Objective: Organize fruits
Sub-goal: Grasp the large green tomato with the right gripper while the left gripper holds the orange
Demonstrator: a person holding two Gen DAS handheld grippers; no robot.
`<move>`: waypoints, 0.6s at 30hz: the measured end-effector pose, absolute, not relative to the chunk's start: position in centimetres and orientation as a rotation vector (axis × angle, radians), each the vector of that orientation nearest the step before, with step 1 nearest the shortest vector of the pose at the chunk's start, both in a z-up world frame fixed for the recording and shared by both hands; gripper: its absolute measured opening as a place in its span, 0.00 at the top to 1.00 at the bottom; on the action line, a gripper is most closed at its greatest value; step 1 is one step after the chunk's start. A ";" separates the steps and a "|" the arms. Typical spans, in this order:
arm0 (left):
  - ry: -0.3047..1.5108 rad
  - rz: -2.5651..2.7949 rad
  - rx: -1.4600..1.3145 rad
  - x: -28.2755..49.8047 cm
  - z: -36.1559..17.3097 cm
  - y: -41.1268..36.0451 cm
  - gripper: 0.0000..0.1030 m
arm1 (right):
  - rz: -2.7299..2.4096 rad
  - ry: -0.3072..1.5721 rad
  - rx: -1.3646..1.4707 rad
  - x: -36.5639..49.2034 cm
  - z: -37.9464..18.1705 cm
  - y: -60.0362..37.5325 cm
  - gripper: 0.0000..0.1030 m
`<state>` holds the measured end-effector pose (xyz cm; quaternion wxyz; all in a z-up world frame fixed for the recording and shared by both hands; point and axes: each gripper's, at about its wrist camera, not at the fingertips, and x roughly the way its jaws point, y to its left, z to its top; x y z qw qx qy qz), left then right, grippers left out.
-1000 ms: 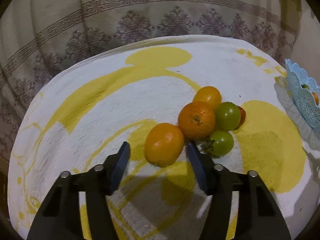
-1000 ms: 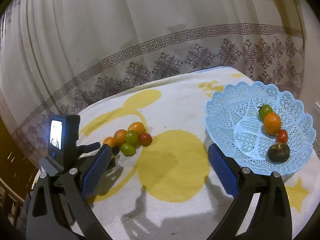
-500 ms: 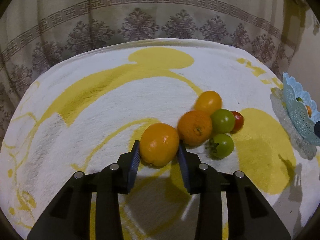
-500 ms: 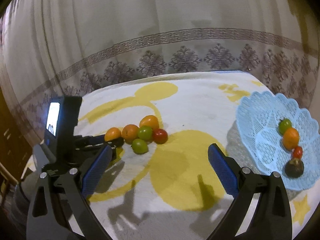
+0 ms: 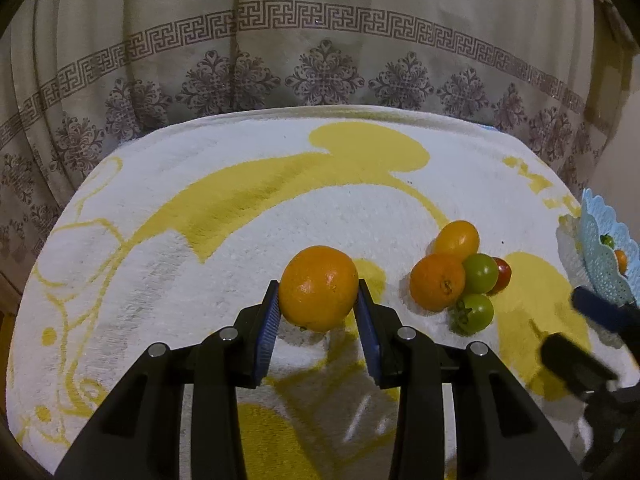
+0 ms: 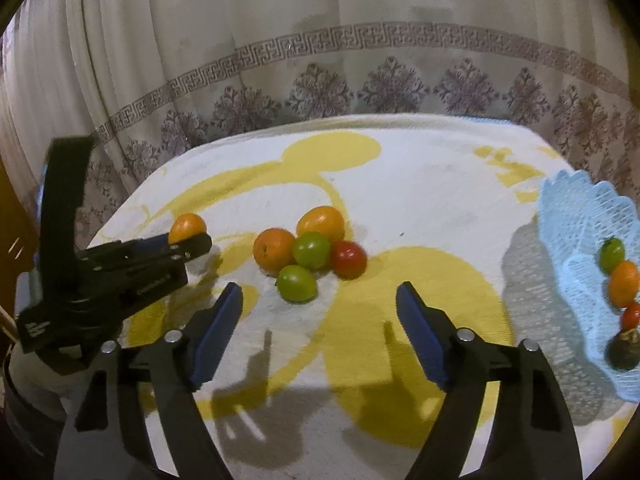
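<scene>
Gripping an orange [image 5: 318, 288] between its blue pads, the left gripper [image 5: 316, 312] held the fruit just clear of the white-and-yellow towel [image 5: 224, 264], presumably so it could be carried across to the blue basket [image 6: 580, 216] at the right edge, where a few fruits already lay. The right gripper [image 6: 320, 312] had just been closing, yet nothing sat between its jaws; they stood fairly wide and pointed at the remaining cluster [image 6: 308, 252] of two orange fruits, two green tomatoes and a red one, all touching on the towel. That aim suggested it was lining up on the nearest green tomato [image 6: 297, 283].
</scene>
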<state>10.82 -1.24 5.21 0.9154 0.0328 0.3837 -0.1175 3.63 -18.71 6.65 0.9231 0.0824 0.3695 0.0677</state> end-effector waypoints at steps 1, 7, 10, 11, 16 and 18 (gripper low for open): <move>0.790 -0.241 0.063 10.8 5.3 -1.2 0.64 | 0.143 0.769 0.167 3.9 6.4 -18.5 0.31; 0.790 -0.234 0.038 11.0 5.4 -0.6 0.64 | 0.171 0.846 0.132 6.3 4.4 -16.8 0.46; 0.790 -0.229 0.026 11.0 5.5 -0.5 0.64 | 0.169 0.863 0.119 7.3 3.9 -16.4 0.48; 0.790 -0.226 0.022 11.0 5.4 -0.4 0.64 | 0.165 0.867 0.112 7.7 3.7 -16.2 0.49; 0.794 -0.221 0.012 11.1 5.3 -0.3 0.64 | 0.138 0.885 0.101 9.1 3.1 -15.7 0.55; 0.797 -0.218 0.010 11.2 5.2 -0.2 0.64 | 0.132 0.880 0.092 9.3 3.0 -15.5 0.58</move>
